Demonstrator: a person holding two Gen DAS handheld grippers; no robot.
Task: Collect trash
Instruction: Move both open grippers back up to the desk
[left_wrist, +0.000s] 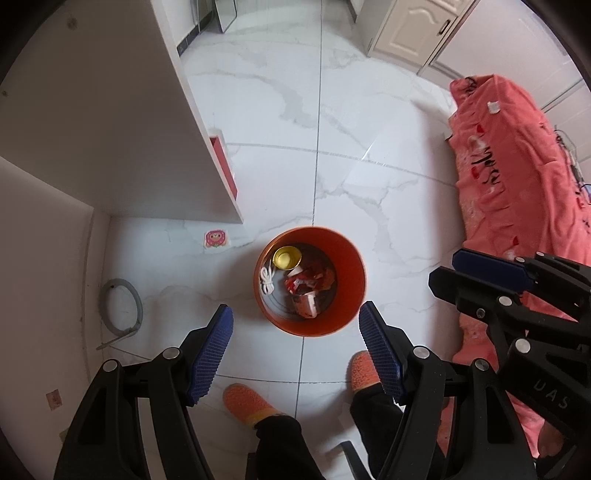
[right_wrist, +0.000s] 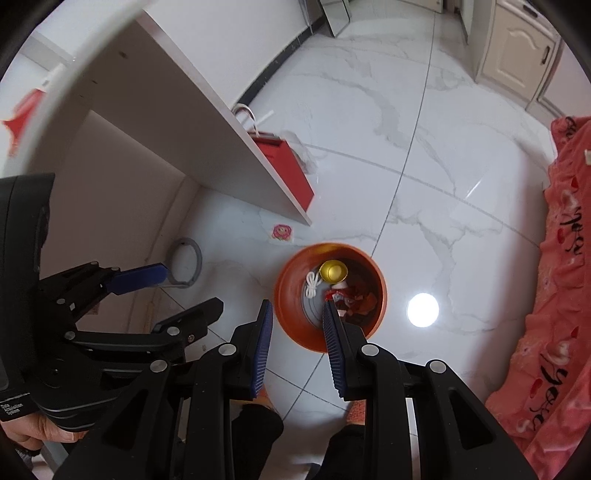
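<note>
An orange round bin stands on the white marble floor, also in the right wrist view. Inside lie a gold ingot-shaped piece, a white coiled cord, red wrappers and a small carton. My left gripper is open and empty above the bin's near rim. My right gripper is open and empty over the bin's near left rim; it also shows in the left wrist view to the right of the bin.
A white desk panel stands to the left with a red paper bag beside it. A pink sticker and a grey hose lie on the floor. A pink-covered sofa is to the right. Orange slippers are below.
</note>
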